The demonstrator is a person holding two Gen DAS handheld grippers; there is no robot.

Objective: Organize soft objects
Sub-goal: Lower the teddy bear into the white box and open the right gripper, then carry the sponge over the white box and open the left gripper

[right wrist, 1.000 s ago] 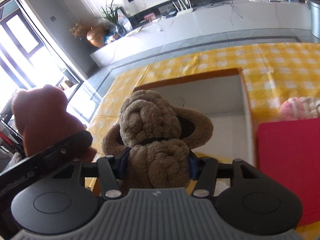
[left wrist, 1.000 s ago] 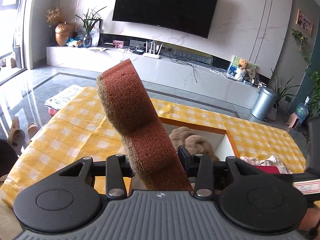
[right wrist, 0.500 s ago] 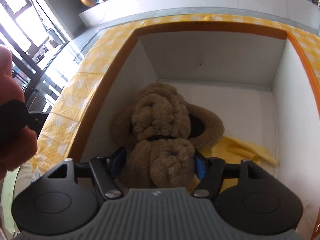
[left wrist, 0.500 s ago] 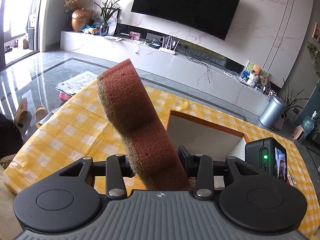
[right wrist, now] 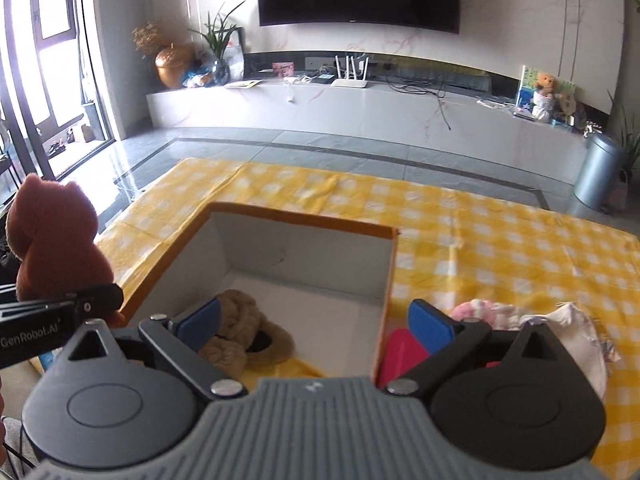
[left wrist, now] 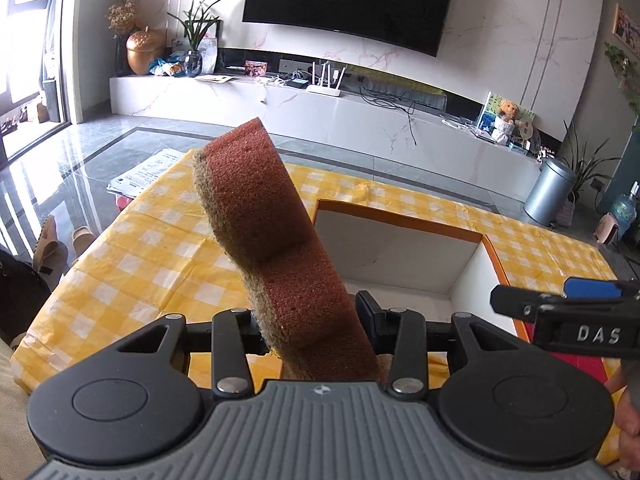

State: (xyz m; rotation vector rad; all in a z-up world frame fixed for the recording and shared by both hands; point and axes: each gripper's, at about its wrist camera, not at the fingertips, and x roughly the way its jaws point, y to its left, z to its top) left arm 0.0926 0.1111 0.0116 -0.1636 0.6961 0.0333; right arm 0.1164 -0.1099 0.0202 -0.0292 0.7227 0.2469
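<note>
My right gripper (right wrist: 314, 328) had just let go of the tan plush toy (right wrist: 240, 336); its blue pads stood wide apart above the box (right wrist: 304, 224). The toy lay on the box floor beside a yellow cloth (right wrist: 288, 368), so one item was stowed. My left gripper (left wrist: 310, 320) remained clamped on the brown plush (left wrist: 272, 240), upright beside the box, likely next in.
</note>
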